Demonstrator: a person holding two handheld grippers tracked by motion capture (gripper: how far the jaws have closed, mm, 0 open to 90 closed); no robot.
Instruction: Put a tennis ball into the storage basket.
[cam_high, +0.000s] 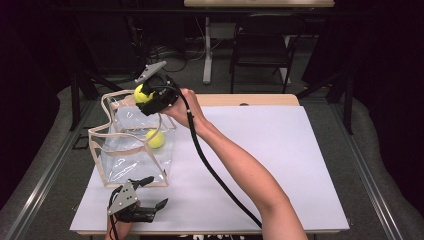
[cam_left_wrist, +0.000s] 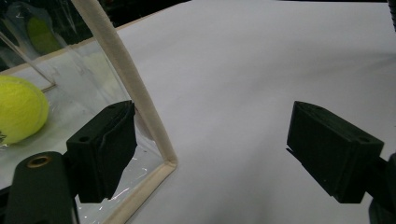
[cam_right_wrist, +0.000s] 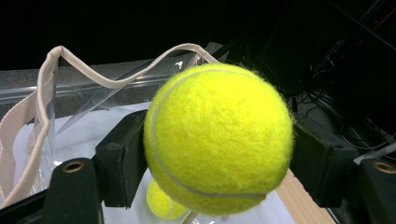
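Note:
A clear plastic bag (cam_high: 125, 160) with beige trim stands open on the left of the white sheet. One yellow tennis ball (cam_high: 155, 138) lies inside it. My right gripper (cam_high: 145, 96) hovers over the bag's far rim, shut on a second tennis ball (cam_high: 139, 94). In the right gripper view that held ball (cam_right_wrist: 217, 135) sits between both pads, with the other ball (cam_right_wrist: 163, 203) below it and the wavy bag rim (cam_right_wrist: 46, 93) to the left. My left gripper (cam_high: 156, 192) rests low near the bag's near corner, open and holding nothing. Its view shows the corner trim (cam_left_wrist: 135, 93) beside one pad and the ball inside (cam_left_wrist: 18, 109).
A white sheet (cam_high: 280, 160) covers the table, with a strip of wood (cam_high: 250, 100) along the far edge. The right gripper's black cable (cam_high: 210, 165) trails across the sheet under the forearm. A black chair (cam_high: 262, 45) and a table leg (cam_high: 207, 50) stand beyond.

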